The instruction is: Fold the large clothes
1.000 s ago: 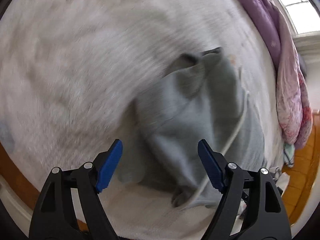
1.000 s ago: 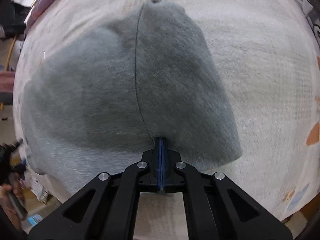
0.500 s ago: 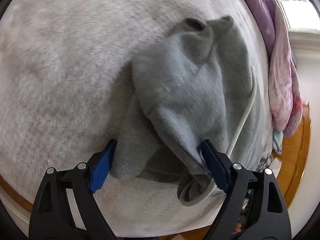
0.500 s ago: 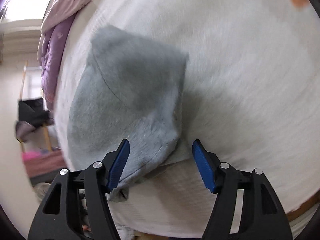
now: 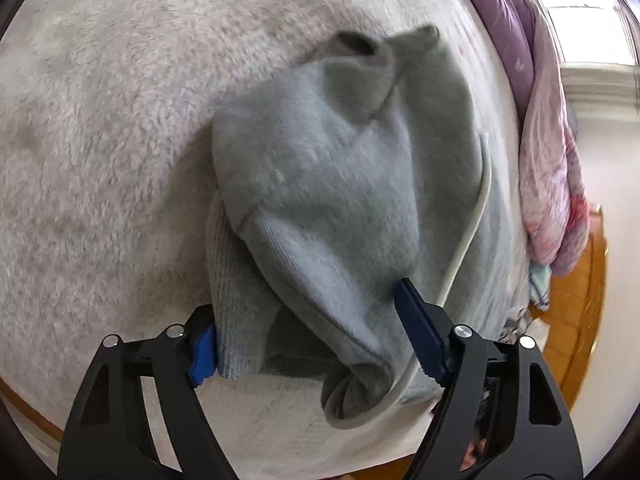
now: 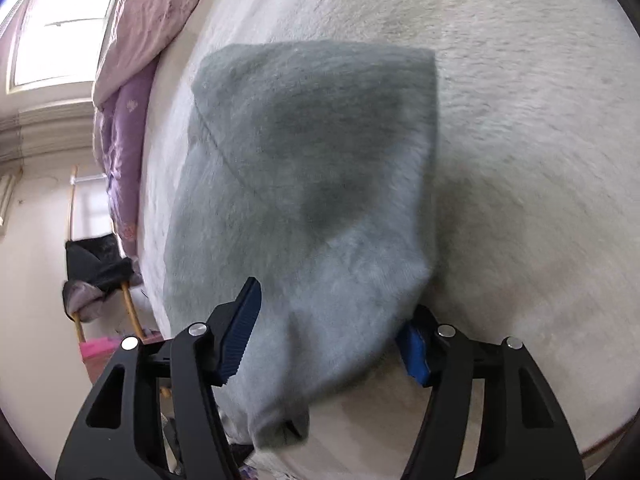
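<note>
Grey garment (image 5: pixel 320 184) bunched between spread left claw (image 5: pixel 308 340), quilts (image 5: pixel 552 184) beside

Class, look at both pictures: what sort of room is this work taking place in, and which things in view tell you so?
Most likely a bedroom. The grey sweater lies on a wide fleecy white blanket like a bed cover, a pink and purple quilt is heaped along its edge, and a window stands behind.

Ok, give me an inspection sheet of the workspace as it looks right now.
Surface: white fleecy blanket, no bare patch seen.
Job's things: grey hoodie, bunched, cuff near the bed edge.
Clutter: pink and purple quilts along the far side.
Grippers: left gripper open, straddling the cuff; right gripper open, straddling the hoodie's edge.
Cables: none; a white drawstring only.
Surroundings: window, wooden floor.
</note>
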A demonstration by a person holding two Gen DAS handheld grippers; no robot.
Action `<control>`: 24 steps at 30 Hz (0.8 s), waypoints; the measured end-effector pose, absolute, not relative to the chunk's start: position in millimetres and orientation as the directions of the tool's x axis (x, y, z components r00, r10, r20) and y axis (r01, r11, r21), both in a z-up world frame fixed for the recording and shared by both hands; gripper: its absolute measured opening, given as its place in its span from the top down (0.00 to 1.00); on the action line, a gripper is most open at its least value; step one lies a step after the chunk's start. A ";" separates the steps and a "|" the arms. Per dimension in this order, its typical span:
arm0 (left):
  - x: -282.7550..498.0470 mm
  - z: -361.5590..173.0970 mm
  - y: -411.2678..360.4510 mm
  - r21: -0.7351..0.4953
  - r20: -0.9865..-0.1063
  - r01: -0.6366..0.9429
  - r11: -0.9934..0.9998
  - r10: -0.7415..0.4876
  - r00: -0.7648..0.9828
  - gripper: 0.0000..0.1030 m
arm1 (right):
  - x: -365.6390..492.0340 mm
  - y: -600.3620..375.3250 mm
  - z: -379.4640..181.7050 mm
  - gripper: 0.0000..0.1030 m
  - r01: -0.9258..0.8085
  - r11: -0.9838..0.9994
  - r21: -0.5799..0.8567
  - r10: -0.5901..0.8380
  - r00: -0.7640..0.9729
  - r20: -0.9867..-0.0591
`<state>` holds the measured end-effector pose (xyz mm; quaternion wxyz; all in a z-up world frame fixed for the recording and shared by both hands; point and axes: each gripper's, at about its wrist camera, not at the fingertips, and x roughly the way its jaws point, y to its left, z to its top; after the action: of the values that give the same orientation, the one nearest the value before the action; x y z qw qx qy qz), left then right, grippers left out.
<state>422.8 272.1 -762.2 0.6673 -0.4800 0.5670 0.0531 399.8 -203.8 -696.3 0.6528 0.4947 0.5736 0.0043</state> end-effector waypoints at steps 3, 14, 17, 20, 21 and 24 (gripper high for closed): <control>425.6 -765.4 278.3 -0.586 -0.802 -0.615 0.527 -0.486 0.348 0.56 | 387.7 -206.0 -665.2 0.41 0.521 0.646 0.558 0.494 0.271 -0.826; 422.1 -726.3 288.0 -0.657 -0.752 -0.541 0.525 -0.505 0.423 0.90 | 444.8 -90.9 -581.8 0.97 0.067 0.852 0.519 0.490 0.243 -0.837; 424.1 -709.5 284.4 -0.651 -0.759 -0.500 0.571 -0.502 0.414 0.91 | 486.9 -37.8 -601.5 0.98 -0.001 0.848 0.530 0.519 0.209 -0.829; 424.6 -704.2 283.6 -0.651 -0.759 -0.480 0.588 -0.505 0.411 0.91 | 519.2 -9.3 -631.8 0.99 -0.001 0.889 0.459 0.453 0.161 -0.877; 425.5 -703.6 283.0 -0.656 -0.755 -0.480 0.583 -0.507 0.416 0.91 | 522.7 -8.7 -643.5 1.00 0.018 0.890 0.456 0.449 0.135 -0.883; 430.3 -694.1 276.3 -0.676 -0.736 -0.447 0.586 -0.515 0.439 0.91 | 532.2 -8.3 -675.1 1.00 0.038 0.893 0.448 0.443 0.101 -0.891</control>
<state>430.3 276.3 -694.1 0.7160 -0.4546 0.5293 -0.0237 532.2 -8.3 -675.1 0.7188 0.1832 0.6557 0.1409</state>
